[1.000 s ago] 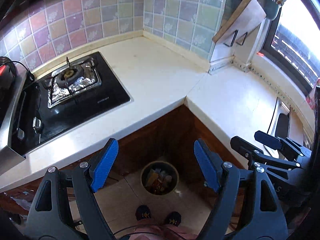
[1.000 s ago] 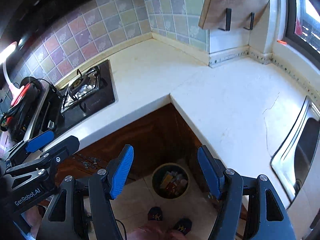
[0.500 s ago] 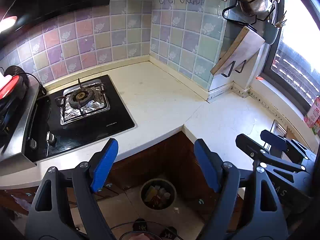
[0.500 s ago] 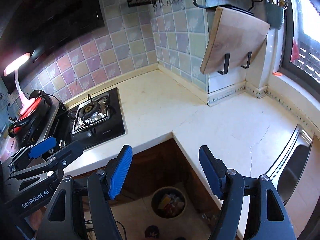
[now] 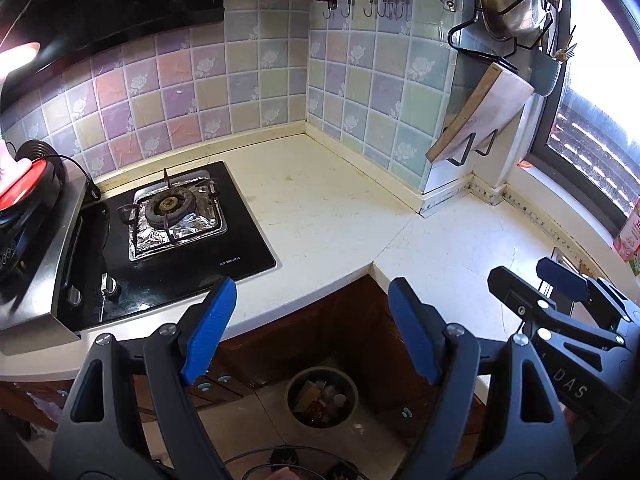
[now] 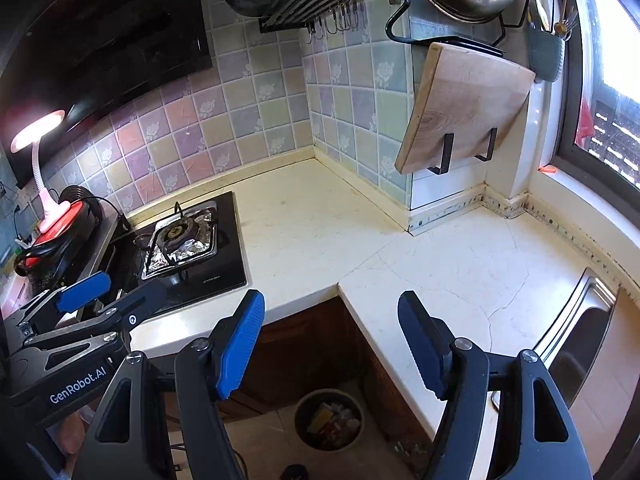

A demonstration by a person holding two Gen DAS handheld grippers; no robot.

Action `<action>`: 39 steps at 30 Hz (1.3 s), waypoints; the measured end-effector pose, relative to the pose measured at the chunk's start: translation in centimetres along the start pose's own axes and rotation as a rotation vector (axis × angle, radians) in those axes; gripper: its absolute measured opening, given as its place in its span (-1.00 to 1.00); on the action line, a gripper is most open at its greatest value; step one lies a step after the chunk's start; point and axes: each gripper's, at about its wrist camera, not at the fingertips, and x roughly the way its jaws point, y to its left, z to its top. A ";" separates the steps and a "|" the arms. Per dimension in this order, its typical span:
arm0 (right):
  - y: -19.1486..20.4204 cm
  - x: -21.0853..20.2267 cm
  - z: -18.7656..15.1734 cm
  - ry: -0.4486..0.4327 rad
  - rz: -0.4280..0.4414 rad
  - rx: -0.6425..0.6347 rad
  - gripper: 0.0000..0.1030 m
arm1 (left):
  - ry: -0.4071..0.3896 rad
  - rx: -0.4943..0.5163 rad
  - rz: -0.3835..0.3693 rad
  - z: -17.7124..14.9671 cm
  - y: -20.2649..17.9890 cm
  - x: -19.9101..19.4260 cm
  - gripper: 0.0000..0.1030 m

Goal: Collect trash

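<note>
A round trash bin (image 5: 322, 397) with several pieces of litter in it stands on the floor in the inner corner of the L-shaped cream counter (image 5: 320, 208); it also shows in the right wrist view (image 6: 329, 419). My left gripper (image 5: 310, 328) is open and empty, held above the counter's front edge, over the bin. My right gripper (image 6: 331, 340) is open and empty, to the right of the left one. Each gripper shows in the other's view, the right one (image 5: 560, 300) and the left one (image 6: 92, 304). I see no loose trash on the counter.
A black gas hob (image 5: 160, 248) with a foil-lined burner lies at the left. A steel sink (image 6: 580, 328) is at the right. A wooden cutting board (image 6: 464, 108) hangs on the wall, pots and a hook rack above it. A pink lamp (image 6: 40, 168) stands far left.
Both grippers have risen and tilted up. The bin now sits lower and smaller in view, and the wall rack and pots have come into sight. Both stay open.
</note>
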 end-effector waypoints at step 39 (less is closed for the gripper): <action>0.8 0.0 -0.6 -0.013 -0.002 -0.010 0.37 | -0.011 0.020 -0.001 -0.3 1.5 0.0 0.48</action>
